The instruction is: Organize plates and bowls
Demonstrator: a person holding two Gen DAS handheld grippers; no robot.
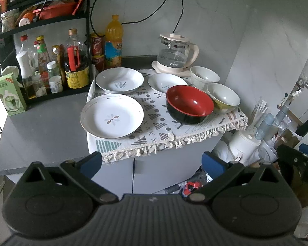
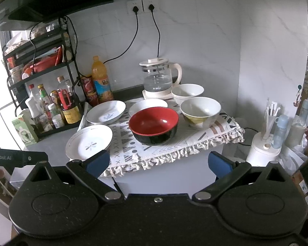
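Observation:
On a patterned cloth (image 1: 154, 127) (image 2: 174, 141) lie three white plates: a flower plate (image 1: 112, 116) (image 2: 89, 141) at the front left, a deeper plate (image 1: 119, 80) (image 2: 105, 111) behind it, and a small plate (image 1: 164, 82) (image 2: 147, 105). A red and black bowl (image 1: 189, 103) (image 2: 153, 125), a white and olive bowl (image 1: 223, 98) (image 2: 200, 110) and a white bowl (image 1: 204, 77) (image 2: 187, 93) stand on the right. My left gripper (image 1: 152, 164) and right gripper (image 2: 158, 164) are open and empty, held back from the counter's front edge.
A glass kettle (image 1: 175, 51) (image 2: 160, 78) stands at the back. A black rack of sauce bottles (image 1: 51, 61) (image 2: 51, 106), an orange drink bottle (image 1: 113, 41) (image 2: 101, 80) and a green box (image 1: 9, 94) are on the left. The grey counter (image 1: 41, 135) drops off at the front.

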